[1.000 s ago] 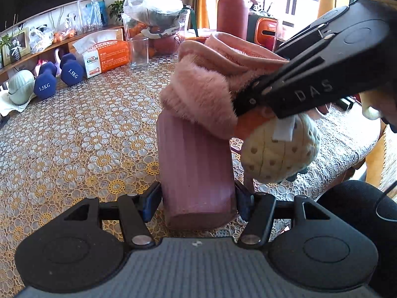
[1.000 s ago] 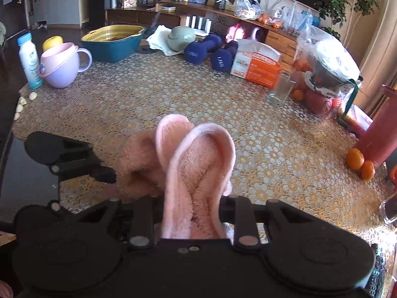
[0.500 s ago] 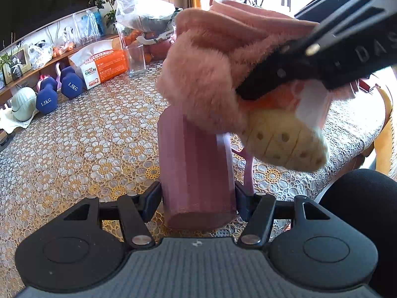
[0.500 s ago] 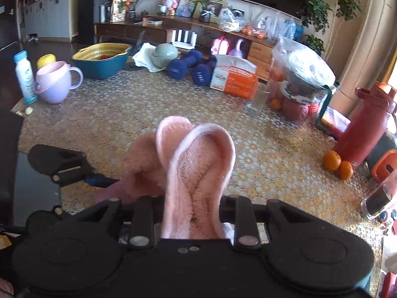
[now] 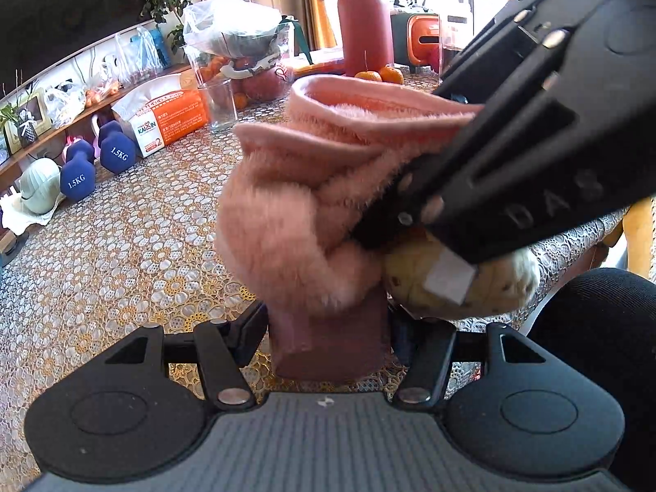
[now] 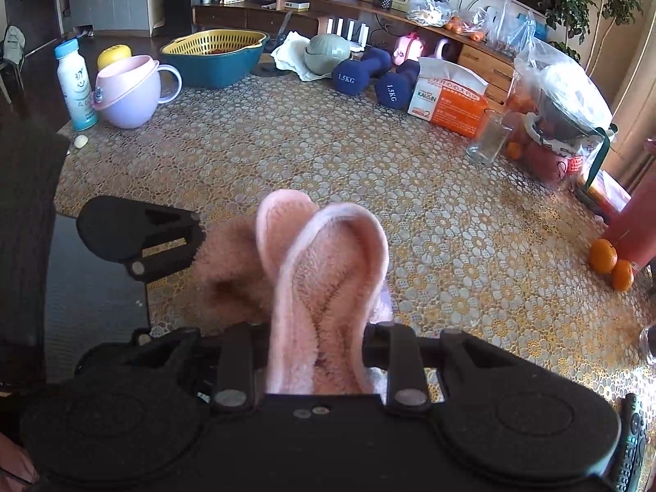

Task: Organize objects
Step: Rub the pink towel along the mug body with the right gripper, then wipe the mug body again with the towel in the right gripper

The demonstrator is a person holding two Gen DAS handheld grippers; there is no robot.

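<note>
My left gripper (image 5: 328, 328) is shut on a mauve ribbed block-like holder (image 5: 332, 336), held just above the lace tablecloth (image 5: 123, 246). My right gripper (image 6: 320, 352) is shut on a pair of fluffy pink slippers (image 6: 328, 283). In the left wrist view the slippers (image 5: 295, 213) hang right over the top of the holder, touching it, with their cream dotted sole (image 5: 459, 287) beside it. The right gripper's black body (image 5: 512, 156) crosses the upper right. The left gripper (image 6: 139, 238) shows at left in the right wrist view.
Along the table's far side stand two blue dumbbells (image 6: 369, 78), an orange tissue box (image 6: 451, 98), a glass (image 6: 490, 143), a bagged bowl (image 6: 561, 123), a lilac cup (image 6: 127, 90), a bottle (image 6: 76, 82) and a teal basket (image 6: 213, 57). Oranges (image 6: 607, 262) and a red flask (image 5: 365, 20) are at right.
The right gripper first lifted the slippers clear of the holder, then lowered them onto its top. The left gripper kept its grip and barely moved.
</note>
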